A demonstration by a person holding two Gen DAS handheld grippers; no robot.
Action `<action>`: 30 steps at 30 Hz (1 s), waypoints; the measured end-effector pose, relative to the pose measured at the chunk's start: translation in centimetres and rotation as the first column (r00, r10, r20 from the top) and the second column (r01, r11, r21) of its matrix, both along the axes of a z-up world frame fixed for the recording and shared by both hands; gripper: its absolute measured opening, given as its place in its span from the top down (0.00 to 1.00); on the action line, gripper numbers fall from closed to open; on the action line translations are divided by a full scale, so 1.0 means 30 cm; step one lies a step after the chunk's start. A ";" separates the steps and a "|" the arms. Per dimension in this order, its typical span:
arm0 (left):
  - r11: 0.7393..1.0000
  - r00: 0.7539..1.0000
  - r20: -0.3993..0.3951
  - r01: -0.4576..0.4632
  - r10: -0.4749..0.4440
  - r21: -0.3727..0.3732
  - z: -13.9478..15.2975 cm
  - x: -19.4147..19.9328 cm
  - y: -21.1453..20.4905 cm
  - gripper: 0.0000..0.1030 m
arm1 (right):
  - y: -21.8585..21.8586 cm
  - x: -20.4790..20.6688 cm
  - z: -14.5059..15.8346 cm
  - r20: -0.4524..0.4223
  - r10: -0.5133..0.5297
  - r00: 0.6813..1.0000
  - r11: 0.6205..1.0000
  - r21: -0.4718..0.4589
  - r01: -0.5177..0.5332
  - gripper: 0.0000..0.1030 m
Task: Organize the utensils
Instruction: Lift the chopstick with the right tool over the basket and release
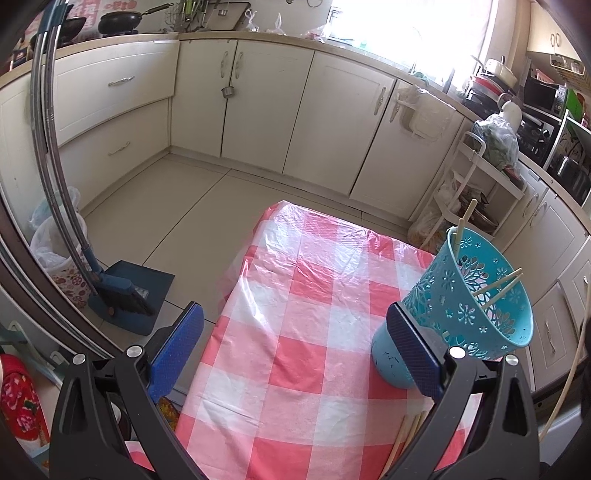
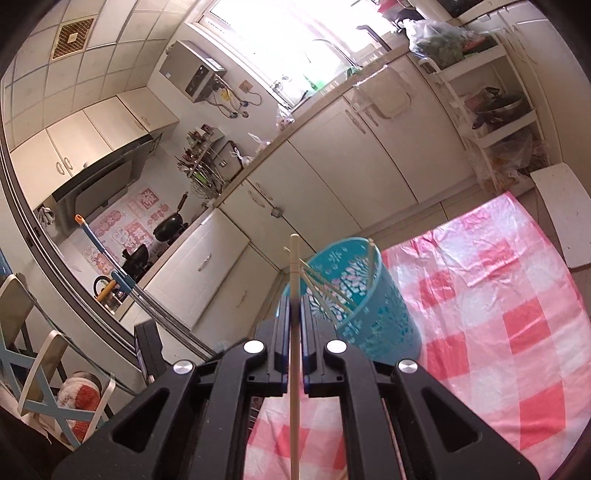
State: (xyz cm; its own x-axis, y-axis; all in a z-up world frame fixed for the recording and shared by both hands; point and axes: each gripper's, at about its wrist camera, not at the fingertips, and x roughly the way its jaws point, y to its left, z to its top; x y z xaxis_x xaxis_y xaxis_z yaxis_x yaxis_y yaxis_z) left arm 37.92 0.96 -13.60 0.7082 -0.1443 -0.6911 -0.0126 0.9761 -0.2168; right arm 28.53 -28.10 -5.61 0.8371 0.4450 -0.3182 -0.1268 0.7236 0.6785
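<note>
- A single wooden chopstick is pinched between the closed jaws of the right gripper, raised in front of a teal perforated basket, probably so it can be dropped in.
- The left gripper is spread wide and empty, one finger against the basket, seemingly to steady it.
- Several chopsticks are already inside; more remain on the checked tablecloth.

Home kitchen: cream base cabinets under a long counter, wok on the stove, range hood, wall-mounted water heater, tiled floor.
</note>
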 end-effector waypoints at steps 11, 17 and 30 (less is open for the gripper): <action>1.000 1.000 0.003 0.007 -0.007 -0.004 0.005 0.004 -0.010 0.08 | 0.036 0.195 0.229 0.200 -0.134 0.971 0.985 -0.079 0.152 0.94; 0.999 0.999 0.044 0.012 -0.014 0.043 0.029 -0.013 -0.030 0.08 | 0.082 0.239 0.172 0.242 -0.221 0.945 0.929 -0.242 0.280 0.94; 0.998 0.998 0.054 0.014 -0.018 0.064 0.039 -0.022 -0.029 0.08 | 0.162 0.199 -0.009 0.152 -0.181 0.972 0.887 -0.401 0.228 0.81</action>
State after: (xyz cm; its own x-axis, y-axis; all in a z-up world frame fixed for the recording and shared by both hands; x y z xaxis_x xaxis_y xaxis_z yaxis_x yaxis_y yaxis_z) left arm 37.27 0.08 -12.43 0.7430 -0.1132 -0.6596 0.0133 0.9879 -0.1546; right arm 34.50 -23.23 -5.88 0.9348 0.1085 -0.3381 -0.0006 0.9527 0.3039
